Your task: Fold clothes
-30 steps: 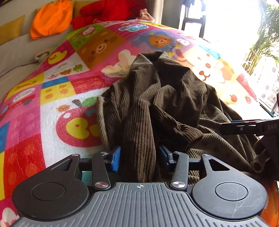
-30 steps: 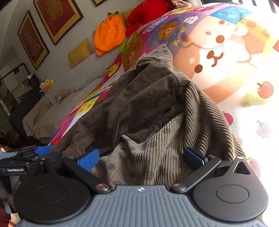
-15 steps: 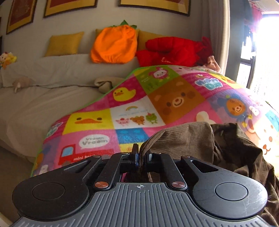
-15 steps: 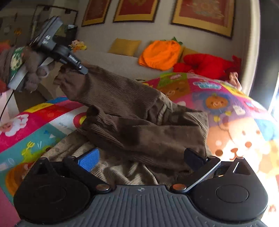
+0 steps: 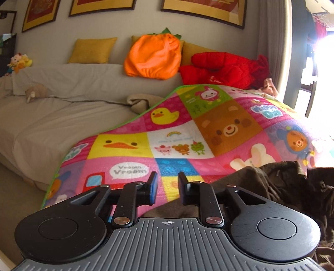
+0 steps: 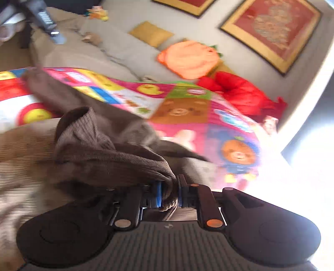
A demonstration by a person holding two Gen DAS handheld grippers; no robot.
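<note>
Left gripper (image 5: 166, 190): jaws just parted, standing narrowly apart with nothing between the blue pads, only the cartoon play mat (image 5: 177, 143) showing through the gap. Right gripper (image 6: 168, 193): jaws just closed, pinched tight on a bunched fold of the brown corduroy garment (image 6: 100, 150).

Garment heaped on the near right part of the mat in the left wrist view, dark ribbed cloth crumpled beside and partly under the left gripper's right side. In the right wrist view, blurred: cloth trailing left and far from the pinch, one long part stretched toward the mat's far left edge.

Readable writing: "Vroom Vroom" (image 5: 130, 170) in a white speech bubble on the mat, just beyond the left gripper's left finger. Blue bubble lettering on a far right square, too warped to read. White stitched script on the red plush (image 5: 227, 67), not legible.

Far side: orange pumpkin cushion (image 5: 153, 58), yellow cushion (image 5: 91, 51), framed pictures (image 5: 203, 8) on the wall, grey-covered sofa (image 5: 62, 100).
</note>
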